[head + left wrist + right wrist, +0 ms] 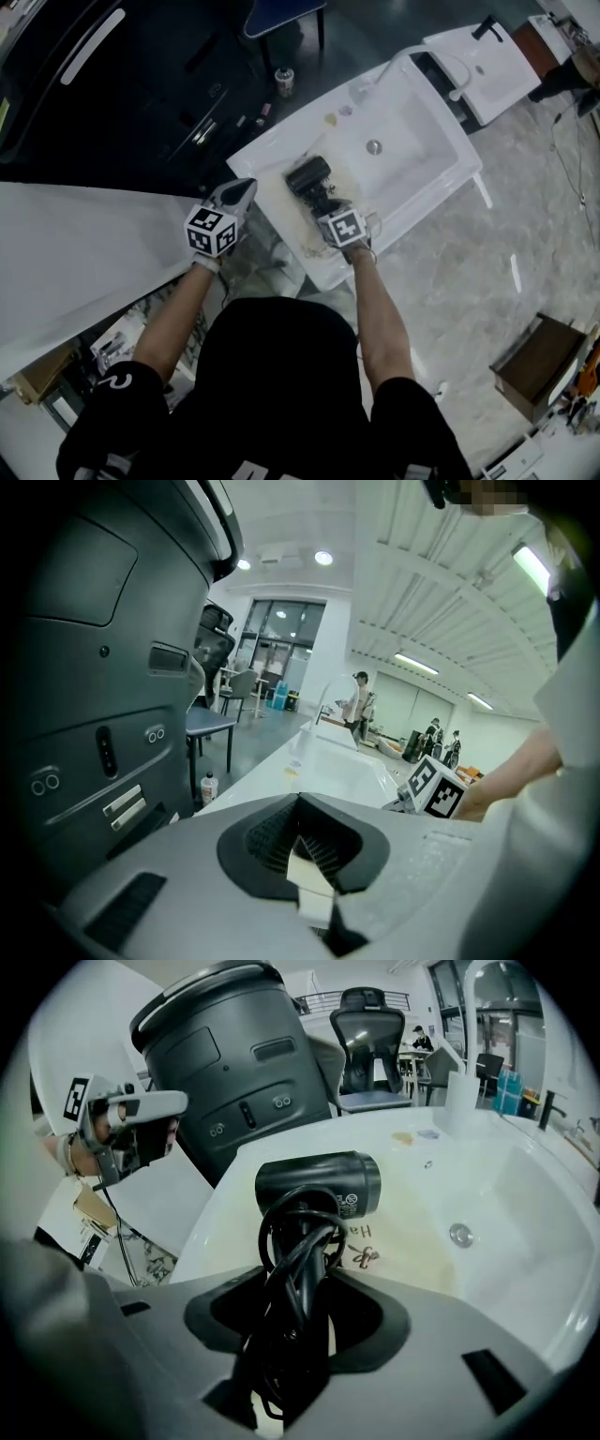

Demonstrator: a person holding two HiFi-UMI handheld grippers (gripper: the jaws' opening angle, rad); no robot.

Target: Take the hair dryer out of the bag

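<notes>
A black hair dryer (307, 176) with its cord wound round the handle hangs just above the near-left part of a white sink (424, 161). My right gripper (325, 204) is shut on the corded handle, and the barrel (319, 1185) points crosswise beyond the jaws. Under it a pale yellowish film with print (398, 1241), apparently the bag, lies flat in the sink (511, 1204). My left gripper (246, 189) is off the sink's left edge. It is shut with nothing in it, its pads (314, 878) pressed together.
A big dark grey machine (122, 84) fills the far left, close to my left gripper. A white panel (75, 248) lies below it. A small bottle (284, 81) stands on the floor. A faucet (450, 67) rises at the sink's back, with a second white basin (492, 56) beyond it. A cardboard box (539, 366) sits at the right.
</notes>
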